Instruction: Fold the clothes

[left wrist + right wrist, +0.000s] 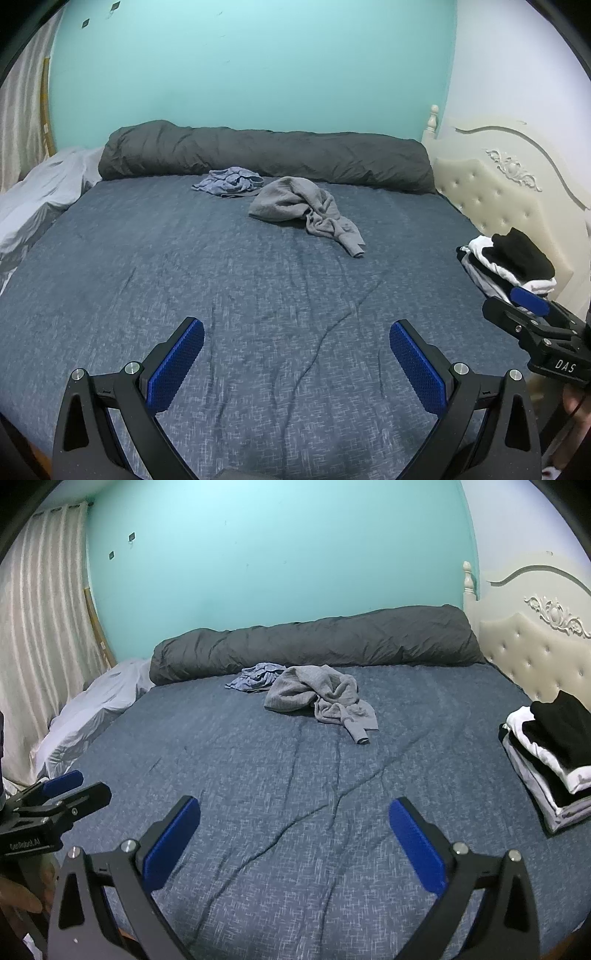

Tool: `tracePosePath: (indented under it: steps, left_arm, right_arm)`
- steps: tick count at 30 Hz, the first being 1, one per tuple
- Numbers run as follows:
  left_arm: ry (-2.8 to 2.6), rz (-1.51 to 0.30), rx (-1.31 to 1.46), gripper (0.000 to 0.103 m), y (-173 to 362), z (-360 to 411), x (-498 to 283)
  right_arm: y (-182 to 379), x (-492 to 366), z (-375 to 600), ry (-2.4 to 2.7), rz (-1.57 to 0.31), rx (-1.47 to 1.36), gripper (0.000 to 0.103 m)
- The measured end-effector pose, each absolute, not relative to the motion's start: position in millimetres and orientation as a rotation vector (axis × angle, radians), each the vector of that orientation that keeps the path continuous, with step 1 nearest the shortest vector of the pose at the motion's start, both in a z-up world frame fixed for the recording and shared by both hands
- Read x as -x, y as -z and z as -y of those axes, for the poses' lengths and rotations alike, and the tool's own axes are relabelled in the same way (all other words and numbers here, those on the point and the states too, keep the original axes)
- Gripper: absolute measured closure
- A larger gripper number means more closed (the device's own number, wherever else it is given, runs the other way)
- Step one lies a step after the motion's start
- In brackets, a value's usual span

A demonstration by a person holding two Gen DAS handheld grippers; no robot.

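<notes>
both grippers, left and right, spread wide, holding nothing, near edge of bed. grey top and blue garment crumpled far centre; folded stack right. risks: snagging bedcover creases, grabbing both garments together, bumping stack.

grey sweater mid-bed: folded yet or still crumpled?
Crumpled. The grey sweater lies in a bunched heap with one sleeve trailing toward the camera; both grippers are open and away from it.

- You're in a home bedroom: a bed with a tufted cream headboard on the right.
- Far off, a turquoise wall; curtains hang left.
</notes>
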State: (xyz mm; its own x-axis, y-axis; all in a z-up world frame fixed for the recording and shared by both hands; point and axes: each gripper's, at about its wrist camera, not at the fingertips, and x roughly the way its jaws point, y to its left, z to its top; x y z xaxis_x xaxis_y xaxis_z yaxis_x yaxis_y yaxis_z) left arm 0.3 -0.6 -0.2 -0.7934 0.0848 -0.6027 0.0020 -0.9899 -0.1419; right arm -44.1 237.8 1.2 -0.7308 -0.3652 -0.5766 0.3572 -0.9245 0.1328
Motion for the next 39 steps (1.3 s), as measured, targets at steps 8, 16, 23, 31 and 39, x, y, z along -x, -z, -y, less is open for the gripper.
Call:
tracePosePath:
  steps: [8,16,23,31,39]
  left_arm:
    - [-2.922,0.240,0.977,0.001,3,9,-5]
    - [-2.924,0.225,0.982,0.001,4,7,-3]
    - [-2.926,0.217,0.982,0.001,1,5,-4]
    - [-2.933,0.209,0.983,0.001,-2,1,-4]
    - [-2.932,0.200,0.988,0.001,-7,1,-2]
  right_arm:
    - [-3,44,-239,2.602,0.037,-0.870,0.000]
    - [-6,45,-243,2.605,0.029,-0.870,0.000]
    - [-6,45,-241,2.606,0.021,-0.875,0.000]
    - [-9,46,-241,2.604,0.020,-0.878,0.000]
    - [-12,46,-241,2.598,0.022,-0.877,0.000]
